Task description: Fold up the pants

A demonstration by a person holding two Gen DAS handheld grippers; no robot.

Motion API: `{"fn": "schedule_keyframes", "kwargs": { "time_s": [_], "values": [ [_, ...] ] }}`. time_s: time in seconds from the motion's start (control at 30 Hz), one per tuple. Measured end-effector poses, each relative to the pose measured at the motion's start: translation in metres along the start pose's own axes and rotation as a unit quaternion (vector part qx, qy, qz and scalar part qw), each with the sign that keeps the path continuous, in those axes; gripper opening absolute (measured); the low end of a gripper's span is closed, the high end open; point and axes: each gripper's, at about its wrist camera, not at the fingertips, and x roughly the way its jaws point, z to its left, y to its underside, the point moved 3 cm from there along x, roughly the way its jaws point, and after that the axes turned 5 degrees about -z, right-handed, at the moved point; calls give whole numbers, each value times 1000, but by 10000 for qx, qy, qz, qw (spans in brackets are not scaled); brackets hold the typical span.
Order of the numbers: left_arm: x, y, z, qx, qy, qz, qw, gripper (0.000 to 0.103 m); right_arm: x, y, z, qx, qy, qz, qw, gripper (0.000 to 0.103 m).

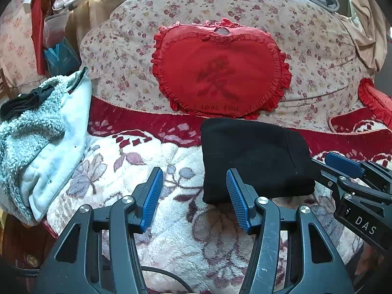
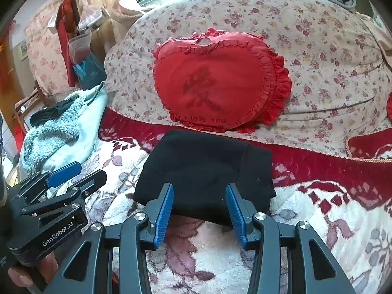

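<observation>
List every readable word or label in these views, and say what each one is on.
"I LOVE YOU": lower edge of the red heart-shaped frilled cushion.
"DAS": body of the right gripper.
"GenRobot.AI": body of the left gripper.
The dark figure printed on the cushion is not readable.

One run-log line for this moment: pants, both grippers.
pants: black, folded compact on floral blanket | left gripper: open, empty, beside pants | right gripper: open, at pants' near edge, not gripping

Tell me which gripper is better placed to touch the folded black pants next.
Right, probably. The right gripper is open and centred over the near edge of the black pants; the left gripper sits off their left side, over the blanket.
</observation>
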Motion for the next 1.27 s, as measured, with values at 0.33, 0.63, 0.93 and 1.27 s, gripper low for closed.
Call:
{"fn": "schedule_keyframes", "kwargs": {
  "time_s": [0.33, 0.63, 0.93, 1.27],
  "values": [
    [0, 2, -1, 20, 17, 55, 10000, 54, 3, 2, 1, 9, -23, 55, 10000, 43],
    [6, 2, -2, 32, 35, 115, 9999, 54, 6, 3, 1, 25, -20, 78, 10000, 44],
    [7, 2, -1, -1, 68, 100, 9999, 54, 8, 5, 2, 46, -9, 112, 9999, 44],
    [15, 1, 5, -83, 124, 90, 9998, 54, 12, 11, -11, 138, 81, 162, 9997, 44]
  ]
}}
